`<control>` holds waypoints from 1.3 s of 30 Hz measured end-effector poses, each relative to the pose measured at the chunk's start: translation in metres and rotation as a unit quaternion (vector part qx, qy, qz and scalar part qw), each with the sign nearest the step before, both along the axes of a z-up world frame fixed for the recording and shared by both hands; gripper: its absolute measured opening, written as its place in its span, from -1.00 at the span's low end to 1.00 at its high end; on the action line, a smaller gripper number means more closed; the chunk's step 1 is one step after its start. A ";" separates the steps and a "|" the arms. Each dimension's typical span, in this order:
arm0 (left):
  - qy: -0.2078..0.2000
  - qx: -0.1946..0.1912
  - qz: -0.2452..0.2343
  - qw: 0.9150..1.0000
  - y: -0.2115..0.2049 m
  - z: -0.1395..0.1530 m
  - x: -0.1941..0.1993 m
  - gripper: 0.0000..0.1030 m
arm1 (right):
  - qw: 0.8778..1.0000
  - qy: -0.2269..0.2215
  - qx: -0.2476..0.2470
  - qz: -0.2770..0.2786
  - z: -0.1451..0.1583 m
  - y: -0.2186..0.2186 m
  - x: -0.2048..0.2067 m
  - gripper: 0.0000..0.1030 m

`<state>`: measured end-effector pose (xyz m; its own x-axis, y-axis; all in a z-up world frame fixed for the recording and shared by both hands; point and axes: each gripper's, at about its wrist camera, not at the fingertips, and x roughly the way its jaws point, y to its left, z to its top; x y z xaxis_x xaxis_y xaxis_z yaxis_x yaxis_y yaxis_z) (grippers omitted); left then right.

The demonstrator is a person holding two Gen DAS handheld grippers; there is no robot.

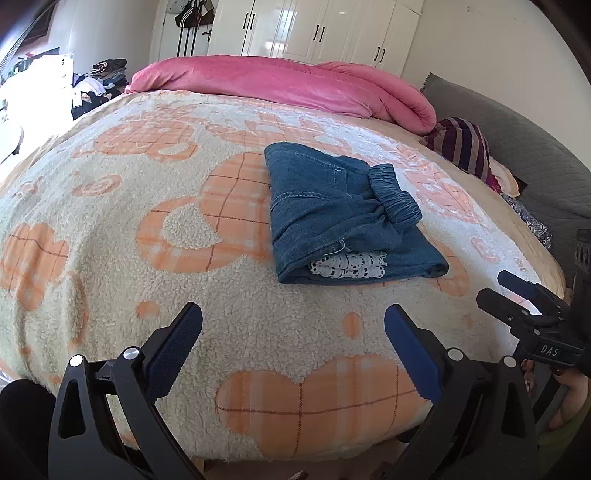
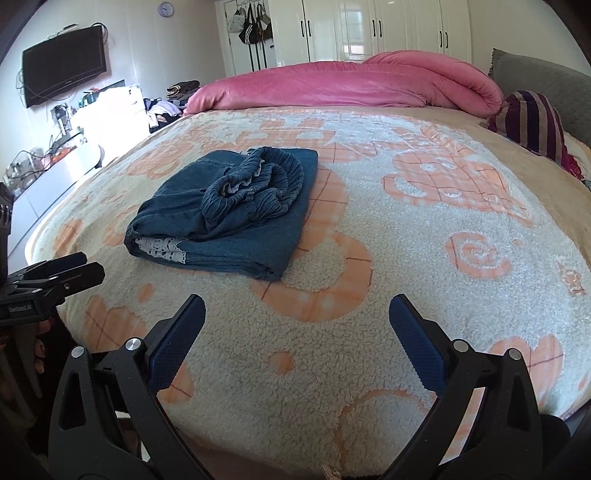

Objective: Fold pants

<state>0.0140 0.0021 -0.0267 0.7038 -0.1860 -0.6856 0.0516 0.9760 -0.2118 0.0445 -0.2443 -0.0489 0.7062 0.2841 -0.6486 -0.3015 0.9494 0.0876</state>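
Observation:
Blue denim pants point(image 1: 343, 218) lie folded into a compact bundle on the cream and orange fleece blanket point(image 1: 147, 258), with the elastic waistband on top and white lace trim at the near edge. They also show in the right wrist view point(image 2: 229, 218). My left gripper point(image 1: 293, 325) is open and empty, held back from the pants near the bed's front edge. My right gripper point(image 2: 297, 314) is open and empty, also short of the pants. The right gripper shows at the right edge of the left wrist view point(image 1: 498, 286); the left gripper shows at the left edge of the right wrist view point(image 2: 92, 264).
A rolled pink duvet point(image 1: 288, 85) lies across the far end of the bed. A striped cloth point(image 1: 465, 144) and a grey headboard point(image 1: 535, 155) are at the right. White wardrobes point(image 2: 388, 29), a wall TV point(image 2: 64, 66) and clothes piles point(image 1: 103, 81) stand beyond.

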 end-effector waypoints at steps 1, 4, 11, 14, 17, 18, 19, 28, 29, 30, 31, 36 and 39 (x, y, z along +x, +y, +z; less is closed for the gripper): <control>0.000 0.000 -0.001 1.000 0.000 0.000 0.000 0.92 | 1.000 0.000 -0.001 0.001 0.000 0.000 0.000 0.83; 0.000 0.000 -0.003 1.000 -0.001 0.001 0.000 0.92 | 1.000 0.001 -0.001 0.002 0.000 0.001 0.000 0.83; 0.003 0.003 -0.003 1.000 -0.002 0.001 0.000 0.92 | 1.000 0.001 -0.001 0.002 0.000 0.001 0.000 0.83; 0.004 0.005 -0.001 1.000 -0.003 0.001 0.000 0.92 | 1.000 0.000 -0.001 0.002 0.000 0.001 0.000 0.83; 0.005 0.004 0.000 1.000 -0.002 0.001 0.001 0.92 | 1.000 0.001 -0.001 0.003 0.000 0.001 -0.001 0.83; 0.005 0.004 0.001 1.000 -0.002 0.001 0.001 0.92 | 1.000 0.001 -0.001 0.002 0.000 0.001 -0.001 0.83; 0.006 0.005 0.002 1.000 -0.002 0.001 0.001 0.92 | 1.000 0.001 -0.001 0.003 0.000 0.001 -0.001 0.83; 0.010 0.009 0.007 1.000 0.000 -0.001 0.002 0.92 | 1.000 0.002 -0.002 0.002 0.000 0.001 -0.001 0.83; 0.009 0.009 0.006 1.000 0.000 0.000 0.002 0.92 | 1.000 0.002 -0.002 0.003 0.000 0.001 0.000 0.83; 0.009 0.010 0.006 1.000 0.000 0.000 0.001 0.92 | 1.000 0.002 -0.002 0.003 0.000 0.001 -0.001 0.83; 0.008 0.010 0.006 1.000 0.000 0.000 0.001 0.92 | 1.000 0.002 -0.002 0.003 0.000 0.001 -0.001 0.83; 0.008 0.012 0.007 1.000 0.000 0.001 0.001 0.92 | 1.000 0.002 -0.002 0.003 0.000 0.001 0.000 0.83; 0.008 0.011 0.007 1.000 0.000 0.001 0.001 0.92 | 1.000 0.003 -0.002 0.003 0.000 0.001 0.000 0.83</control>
<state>0.0149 0.0022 -0.0257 0.6953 -0.1608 -0.7004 0.0350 0.9811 -0.1905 0.0442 -0.2430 -0.0491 0.7012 0.2849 -0.6536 -0.3062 0.9482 0.0848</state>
